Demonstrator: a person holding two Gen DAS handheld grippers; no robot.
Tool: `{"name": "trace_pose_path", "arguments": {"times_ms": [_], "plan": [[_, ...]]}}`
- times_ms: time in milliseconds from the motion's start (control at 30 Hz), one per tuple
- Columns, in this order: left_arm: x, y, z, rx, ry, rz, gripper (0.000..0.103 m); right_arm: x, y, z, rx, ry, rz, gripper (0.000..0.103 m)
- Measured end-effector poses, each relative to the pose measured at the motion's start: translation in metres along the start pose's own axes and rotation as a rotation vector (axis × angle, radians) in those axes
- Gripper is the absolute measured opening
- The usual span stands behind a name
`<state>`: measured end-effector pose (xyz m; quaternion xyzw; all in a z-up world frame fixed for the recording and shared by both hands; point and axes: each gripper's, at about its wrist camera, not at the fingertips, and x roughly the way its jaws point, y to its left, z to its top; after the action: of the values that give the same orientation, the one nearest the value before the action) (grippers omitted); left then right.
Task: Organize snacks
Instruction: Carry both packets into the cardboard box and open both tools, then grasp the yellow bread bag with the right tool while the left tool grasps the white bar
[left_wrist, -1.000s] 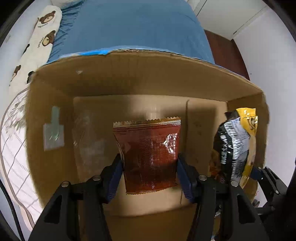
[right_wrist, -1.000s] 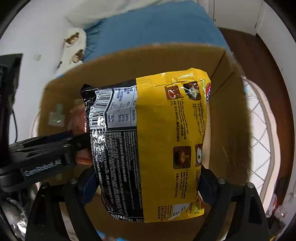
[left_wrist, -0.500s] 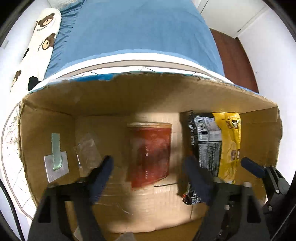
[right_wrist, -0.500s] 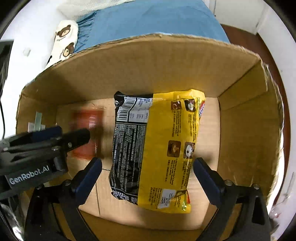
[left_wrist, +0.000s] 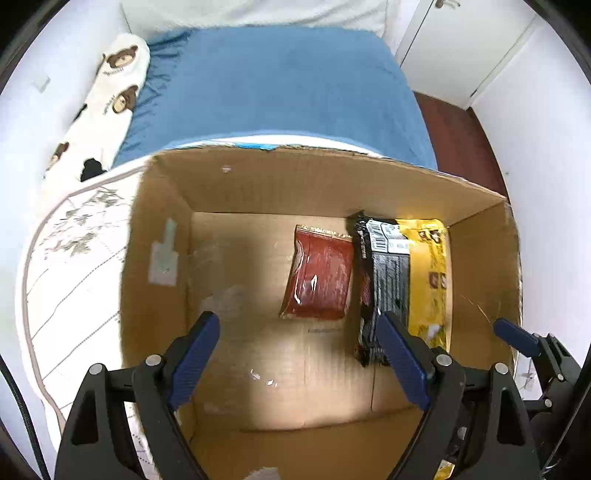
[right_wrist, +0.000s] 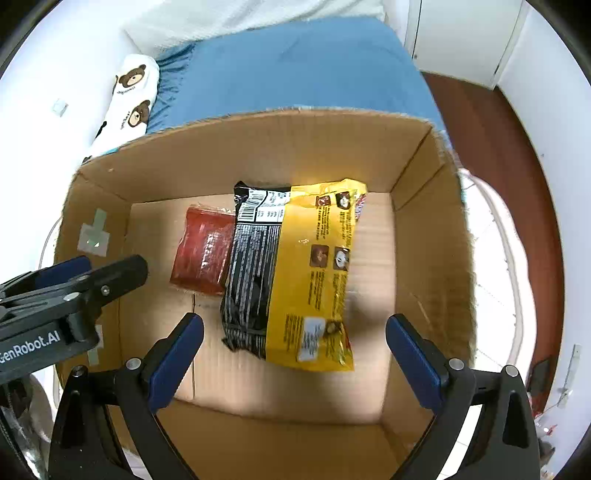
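An open cardboard box (left_wrist: 332, 173) (right_wrist: 258, 147) holds two snacks on its floor. A small red packet (left_wrist: 317, 275) (right_wrist: 203, 251) lies flat near the middle. A yellow and black noodle bag (left_wrist: 402, 273) (right_wrist: 295, 273) lies just right of it, touching its edge. My left gripper (left_wrist: 299, 354) is open and empty above the box's near side. My right gripper (right_wrist: 295, 354) is open and empty above the noodle bag's near end. The left gripper's body shows at the left of the right wrist view.
The box stands on a round white patterned table (left_wrist: 70, 266) (right_wrist: 506, 251). A bed with a blue sheet (left_wrist: 273, 85) and a bear-print pillow (left_wrist: 110, 96) lies beyond. Dark wood floor (right_wrist: 498, 122) and white walls are to the right.
Both grippers let go of their snacks and opened. The red packet and the noodle bag now lie on the box floor. Both grippers have pulled up and back from the box.
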<state>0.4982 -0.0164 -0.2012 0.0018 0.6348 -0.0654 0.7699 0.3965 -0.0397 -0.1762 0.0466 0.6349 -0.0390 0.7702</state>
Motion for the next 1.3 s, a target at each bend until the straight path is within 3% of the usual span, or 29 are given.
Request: {"name": "trace_pose_path", "arguments": {"times_ms": [333, 567, 700, 833, 1000, 1100, 1300], "plan": [[-0.073, 0.006, -0.051, 0.005, -0.133, 0.003, 0.087, -0.086, 0.006, -0.048, -0.02, -0.135, 0.008, 0.101], [-0.097, 0.022, -0.118, 0.004, -0.149, 0.024, 0.087, -0.111, 0.005, -0.107, 0.002, -0.123, 0.077, 0.101], [-0.082, 0.042, -0.178, -0.019, -0.074, 0.071, 0.087, -0.096, -0.003, -0.163, 0.023, -0.034, 0.112, 0.101], [-0.041, 0.073, -0.253, -0.13, 0.108, 0.056, 0.087, -0.071, -0.019, -0.217, 0.082, 0.083, 0.145, 0.101], [0.015, 0.104, -0.328, -0.32, 0.324, -0.016, 0.087, -0.028, -0.044, -0.275, 0.194, 0.222, 0.155, 0.101], [0.043, 0.124, -0.364, -0.503, 0.427, -0.101, 0.087, -0.003, -0.053, -0.296, 0.236, 0.278, 0.141, 0.101], [0.089, 0.139, -0.395, -0.744, 0.536, -0.237, 0.087, 0.039, -0.055, -0.319, 0.273, 0.32, 0.117, 0.098]]}}
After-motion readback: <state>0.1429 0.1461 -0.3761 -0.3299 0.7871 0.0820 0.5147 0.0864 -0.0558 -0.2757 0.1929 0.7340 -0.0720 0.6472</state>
